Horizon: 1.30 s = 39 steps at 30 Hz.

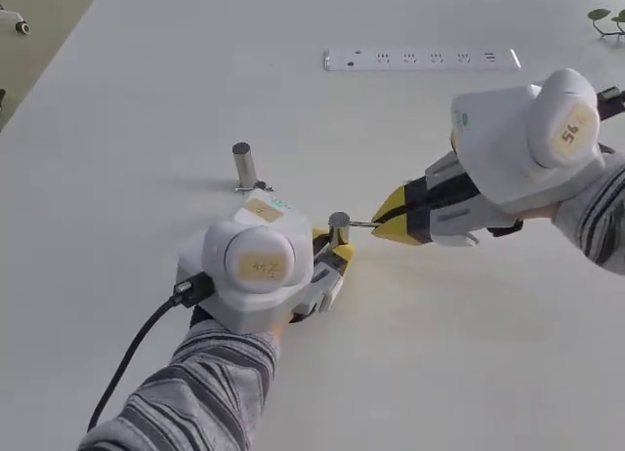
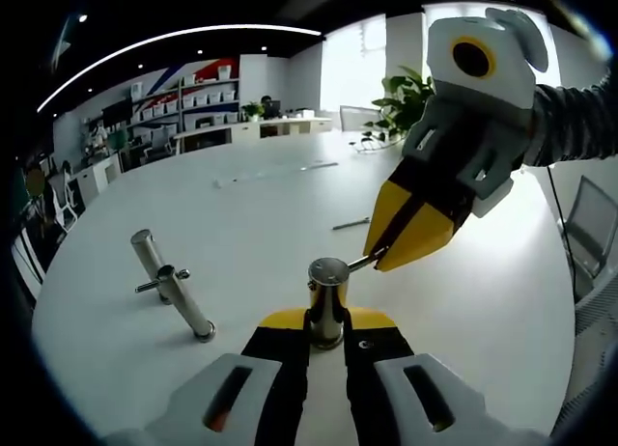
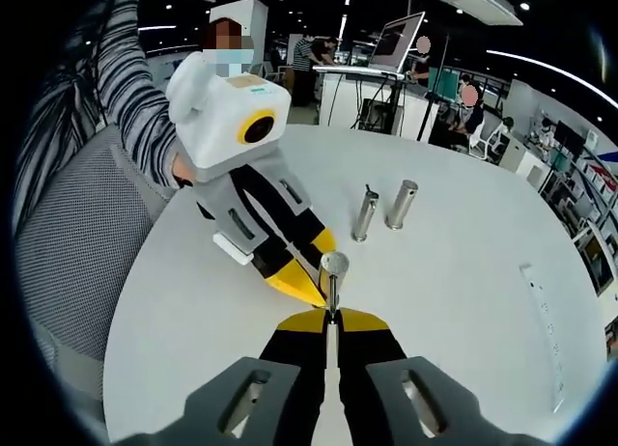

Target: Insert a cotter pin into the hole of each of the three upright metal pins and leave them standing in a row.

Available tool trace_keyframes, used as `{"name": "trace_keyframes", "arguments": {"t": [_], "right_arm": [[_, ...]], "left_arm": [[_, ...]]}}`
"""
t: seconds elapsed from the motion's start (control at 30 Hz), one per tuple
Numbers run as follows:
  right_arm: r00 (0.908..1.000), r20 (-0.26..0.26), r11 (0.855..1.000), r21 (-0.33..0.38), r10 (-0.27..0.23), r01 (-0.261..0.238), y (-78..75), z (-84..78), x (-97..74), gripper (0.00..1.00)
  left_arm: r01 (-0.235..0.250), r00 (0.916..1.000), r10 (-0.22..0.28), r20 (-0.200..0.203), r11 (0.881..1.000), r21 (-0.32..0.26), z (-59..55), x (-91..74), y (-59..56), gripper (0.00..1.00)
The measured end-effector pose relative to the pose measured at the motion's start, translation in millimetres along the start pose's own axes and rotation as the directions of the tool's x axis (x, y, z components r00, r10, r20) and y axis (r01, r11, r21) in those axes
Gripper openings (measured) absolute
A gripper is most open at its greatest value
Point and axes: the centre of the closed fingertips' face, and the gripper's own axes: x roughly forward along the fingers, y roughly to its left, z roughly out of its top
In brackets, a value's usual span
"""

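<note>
Inward, left tool [image 1: 337, 256], right tool [image 1: 380, 224], meeting pin [image 1: 339, 222]

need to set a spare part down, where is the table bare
Bare table left of the power strip, between it and the right tool, and at the near right. Crowded around the held pin, cotter pin, left tool and standing pin.

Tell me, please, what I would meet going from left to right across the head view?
black cable → free-standing metal pin → gripped metal pin → cotter pin → right gripper → plant
</note>
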Motion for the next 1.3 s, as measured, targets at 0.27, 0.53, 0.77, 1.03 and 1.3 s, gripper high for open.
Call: {"name": "trace_keyframes", "arguments": {"t": [0.27, 0.53, 0.77, 1.03, 1.3], "right_arm": [[0.9999, -0.015, 1.0, -0.026, -0.007, 0.006, -1.5, 2.9, 4.4, 0.0], [0.9997, -0.02, 1.0, -0.027, -0.013, 0.012, -4.6, 3.3, 8.0, 0.0], [0.9995, -0.021, 1.0, -0.015, -0.023, 0.023, -5.4, 5.1, 11.9, 0.0], [0.9995, -0.023, 1.0, -0.019, -0.023, 0.022, -5.0, 7.1, 15.0, 0.0], [0.9994, -0.023, 1.0, -0.011, -0.028, 0.028, -4.6, 8.6, 15.7, 0.0]], "left_arm": [[-0.009, 1.0, 0.009, -0.002, 1.0, -0.02, -0.8, 0.7, 0.6, 0.09], [-0.017, 0.9999, 0.017, -0.005, 0.998, -0.053, -1.4, 1.3, 1.2, 0.1], [-0.032, 0.9995, 0.031, -0.005, 0.997, -0.071, -1.7, 1.4, 1.3, 0.1], [-0.043, 0.9991, 0.043, -0.003, 0.996, -0.084, -2.2, 2.0, 1.0, 0.1], [-0.065, 0.9979, 0.065, -0.003, 0.992, -0.105, -2.5, 1.8, 1.3, 0.1]]}}
